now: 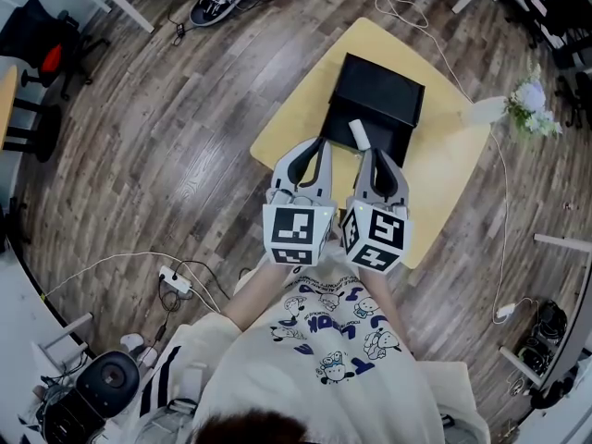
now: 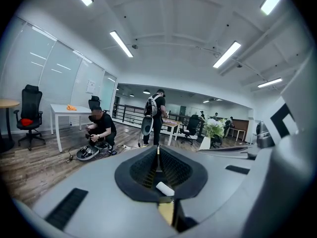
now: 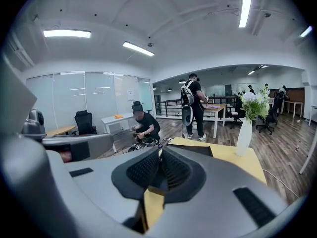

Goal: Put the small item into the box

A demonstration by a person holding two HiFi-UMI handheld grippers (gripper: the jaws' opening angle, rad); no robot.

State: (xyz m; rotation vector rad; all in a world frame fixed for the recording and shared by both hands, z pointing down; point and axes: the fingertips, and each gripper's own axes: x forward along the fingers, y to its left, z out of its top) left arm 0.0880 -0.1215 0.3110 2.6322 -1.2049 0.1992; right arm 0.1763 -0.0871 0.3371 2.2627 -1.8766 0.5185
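The left gripper [image 2: 158, 149] has its jaws closed on nothing, tips over the near edge of the black box [image 1: 393, 141] on the yellow table [image 1: 444, 174]. The white item [image 1: 358, 134] lies inside the box, just beside both grippers' tips. The right gripper [image 3: 159, 151] is closed and empty too. A vase [image 1: 488, 110] stands at the table's right edge.

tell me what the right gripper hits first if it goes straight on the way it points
Probably the small white item, lying at the black box's near edge just ahead of the right gripper's closed tips. Height is unclear, so it might pass over both.
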